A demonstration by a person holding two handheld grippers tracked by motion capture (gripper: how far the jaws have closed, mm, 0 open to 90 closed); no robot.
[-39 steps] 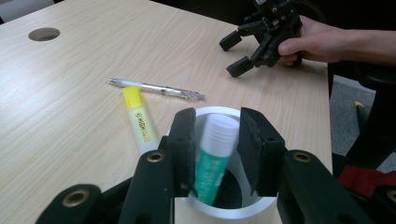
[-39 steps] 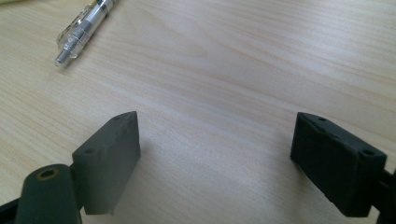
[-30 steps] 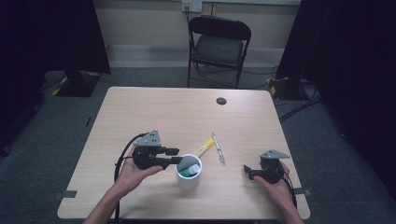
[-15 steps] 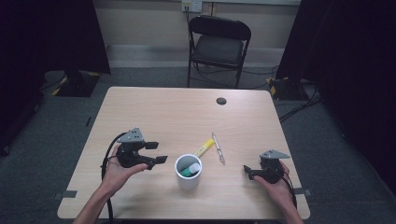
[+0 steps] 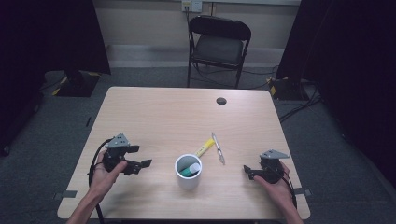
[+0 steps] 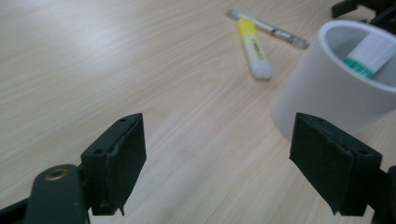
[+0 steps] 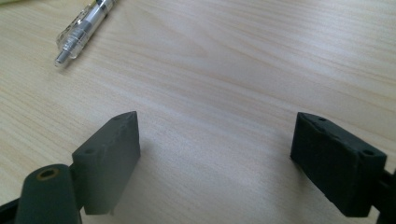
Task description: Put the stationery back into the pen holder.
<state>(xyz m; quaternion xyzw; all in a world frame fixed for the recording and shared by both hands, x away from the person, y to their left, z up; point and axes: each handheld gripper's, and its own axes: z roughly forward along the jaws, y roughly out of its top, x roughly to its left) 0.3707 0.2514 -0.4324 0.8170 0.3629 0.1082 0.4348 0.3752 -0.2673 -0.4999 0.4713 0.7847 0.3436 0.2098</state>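
Light wood surface (image 5: 163,116), folding chair (image 5: 218,42) behind it at 12 o'clock.

Left gripper (image 5: 139,164) fingers (image 6: 116,161) have just been opening, nothing between them; the white cup (image 5: 188,171) with a green-and-white marker (image 5: 190,169) sits at its 3 o'clock. Right gripper (image 5: 247,171) fingers apart too, empty. Yellow highlighter (image 5: 204,147) and clear pen (image 5: 217,148) lie at 1 o'clock from the cup.
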